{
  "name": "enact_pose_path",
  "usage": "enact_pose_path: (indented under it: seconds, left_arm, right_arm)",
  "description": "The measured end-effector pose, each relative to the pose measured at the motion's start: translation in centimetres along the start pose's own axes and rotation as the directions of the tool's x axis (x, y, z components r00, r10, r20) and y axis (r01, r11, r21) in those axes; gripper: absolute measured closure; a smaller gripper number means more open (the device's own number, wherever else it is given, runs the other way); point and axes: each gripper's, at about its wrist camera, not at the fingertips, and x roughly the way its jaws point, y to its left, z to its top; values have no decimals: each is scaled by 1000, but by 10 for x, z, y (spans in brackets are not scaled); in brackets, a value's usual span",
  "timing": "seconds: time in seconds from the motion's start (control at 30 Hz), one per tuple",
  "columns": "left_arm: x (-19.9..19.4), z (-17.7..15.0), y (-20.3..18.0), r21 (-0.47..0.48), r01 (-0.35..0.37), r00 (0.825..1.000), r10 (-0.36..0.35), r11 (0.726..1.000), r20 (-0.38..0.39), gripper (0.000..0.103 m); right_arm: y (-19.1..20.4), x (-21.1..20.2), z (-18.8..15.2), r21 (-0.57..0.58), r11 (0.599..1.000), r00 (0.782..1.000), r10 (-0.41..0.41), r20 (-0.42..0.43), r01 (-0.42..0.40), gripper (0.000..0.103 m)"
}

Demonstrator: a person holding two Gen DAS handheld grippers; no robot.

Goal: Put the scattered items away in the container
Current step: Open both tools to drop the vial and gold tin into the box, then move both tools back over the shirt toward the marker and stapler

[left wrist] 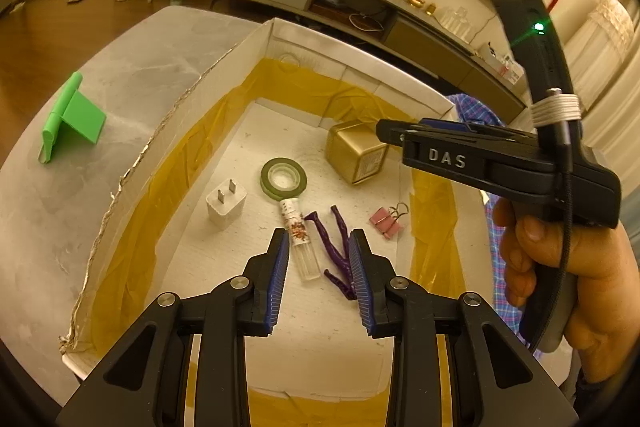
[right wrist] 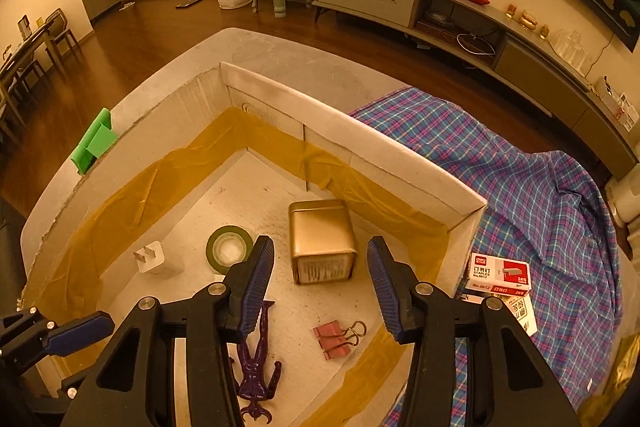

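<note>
Left wrist view: the left gripper (left wrist: 320,263) hung over the shallow white cardboard box lined with yellow tape (left wrist: 176,99), jaws partly apart and holding nothing; a small clear glass vial with a printed label (left wrist: 301,241) and a purple plastic figure (left wrist: 340,255) lay on the box floor between and just below its fingers. Already inside were a white plug adapter (left wrist: 226,203), a green tape roll (left wrist: 284,179), a gold square tin (left wrist: 356,157) and a pink binder clip (left wrist: 386,221). The right gripper (right wrist: 320,281) stood open and empty above the tin. Outside, on the plaid cloth (right wrist: 540,195) beside the box wall, sat a red-and-white staples carton (right wrist: 498,275); a bright green folded plastic stand (left wrist: 68,119) sat on the grey table (left wrist: 120,75). The carton was probably light and stiff, best pinched across its short sides, though its lower edge was partly hidden.
</note>
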Motion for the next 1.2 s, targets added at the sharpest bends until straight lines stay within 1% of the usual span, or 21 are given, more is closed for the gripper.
enact_pose_path:
  seconds: [0.1, 0.2, 0.4, 0.5, 0.57, 0.7, 0.8, 0.9, 1.1, 1.2]
  left_arm:
    - [-5, 1, 0, -9, -2, 1000, 2, 1000, 10, 70]
    - [-13, 0, -5, 1, -16, 999, 16, 1000, 29, 70]
    - [-26, -4, -20, 41, -39, 998, 36, 998, 56, 70]
    - [-34, -7, -31, 74, -59, 995, 52, 996, 86, 69]
    - [-40, -9, -37, 86, -57, 994, 48, 995, 101, 69]
    - [-51, -13, -49, 104, -41, 990, 27, 994, 135, 68]
    - [-60, -16, -56, 113, -30, 987, 12, 993, 163, 68]
    - [-66, -19, -61, 120, -28, 983, 6, 992, 181, 68]
    - [-77, -27, -72, 134, -16, 978, -12, 991, 209, 68]
    - [-82, -32, -81, 153, -7, 974, -28, 988, 224, 68]
  right_arm:
    - [1, -10, -4, -4, 1000, 1000, 0, 9, 0, 53]
    - [2, -21, -10, -6, 1000, 1000, 12, 20, -12, 52]
    - [3, -47, -27, 3, 997, 995, 76, 63, -76, 52]
    - [5, -60, -39, 0, 995, 991, 102, 88, -103, 52]
    - [6, -71, -46, -1, 993, 987, 115, 110, -115, 52]
    - [6, -94, -60, 8, 989, 976, 143, 164, -146, 52]
    - [3, -109, -70, 28, 987, 968, 148, 204, -157, 53]
    - [-2, -123, -80, 47, 982, 955, 168, 243, -184, 53]
    - [-12, -144, -100, 68, 973, 936, 194, 293, -222, 53]
    - [-19, -153, -113, 81, 964, 921, 215, 325, -253, 53]
